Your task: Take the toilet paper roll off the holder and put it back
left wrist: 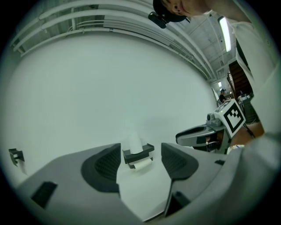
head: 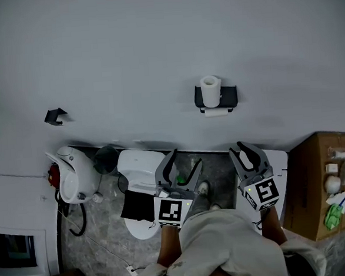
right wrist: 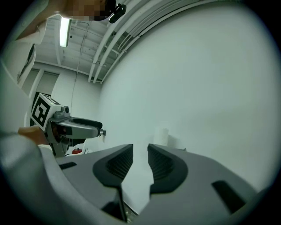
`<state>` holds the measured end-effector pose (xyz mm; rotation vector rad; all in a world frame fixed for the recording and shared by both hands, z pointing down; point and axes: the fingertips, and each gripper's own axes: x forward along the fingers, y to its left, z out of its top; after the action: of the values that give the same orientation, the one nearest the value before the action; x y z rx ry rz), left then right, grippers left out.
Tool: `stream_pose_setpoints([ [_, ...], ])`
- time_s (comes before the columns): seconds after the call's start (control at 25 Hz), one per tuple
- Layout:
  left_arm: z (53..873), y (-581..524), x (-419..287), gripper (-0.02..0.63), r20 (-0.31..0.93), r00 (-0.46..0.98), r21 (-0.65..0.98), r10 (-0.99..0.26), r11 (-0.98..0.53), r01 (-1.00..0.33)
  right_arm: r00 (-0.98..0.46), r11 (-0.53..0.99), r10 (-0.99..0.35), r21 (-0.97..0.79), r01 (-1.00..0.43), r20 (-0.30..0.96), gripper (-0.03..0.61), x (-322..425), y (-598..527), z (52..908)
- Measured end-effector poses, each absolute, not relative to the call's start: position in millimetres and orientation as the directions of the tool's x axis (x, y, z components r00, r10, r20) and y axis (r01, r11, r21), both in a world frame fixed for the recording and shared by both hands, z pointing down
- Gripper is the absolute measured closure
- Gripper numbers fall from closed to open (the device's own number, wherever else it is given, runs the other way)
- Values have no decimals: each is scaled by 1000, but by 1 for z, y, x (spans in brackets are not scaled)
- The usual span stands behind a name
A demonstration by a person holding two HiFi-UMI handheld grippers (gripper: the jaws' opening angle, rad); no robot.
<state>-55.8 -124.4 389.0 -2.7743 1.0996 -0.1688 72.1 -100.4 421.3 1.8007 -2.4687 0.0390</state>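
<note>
Left gripper [head: 186, 163] fingers, wide apart and empty, frame the toilet paper roll [head: 210, 90] on its holder [head: 230, 95], well ahead. Right gripper [head: 247, 150] fingers, narrowly parted and empty, hide that holder.

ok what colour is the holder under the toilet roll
The holder is black, with the white roll standing on it; the head view shows it best.

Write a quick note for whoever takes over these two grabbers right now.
Left gripper: jaws wide apart, empty.
Right gripper: jaws narrowly apart, empty.
The white toilet paper roll stands upright on the black wall-mounted holder, both grippers well short of it.
Nothing visibly done; likely left: take the roll off, then put it back.
</note>
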Motion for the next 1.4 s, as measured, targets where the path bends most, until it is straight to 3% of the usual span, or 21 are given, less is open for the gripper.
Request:
stream_pose_setpoints([
  [1.4,400,-258,-4,319,48,913,-122,-405,-909,-398,12,-6,-990,47,-999,140,474,99,-190,426],
])
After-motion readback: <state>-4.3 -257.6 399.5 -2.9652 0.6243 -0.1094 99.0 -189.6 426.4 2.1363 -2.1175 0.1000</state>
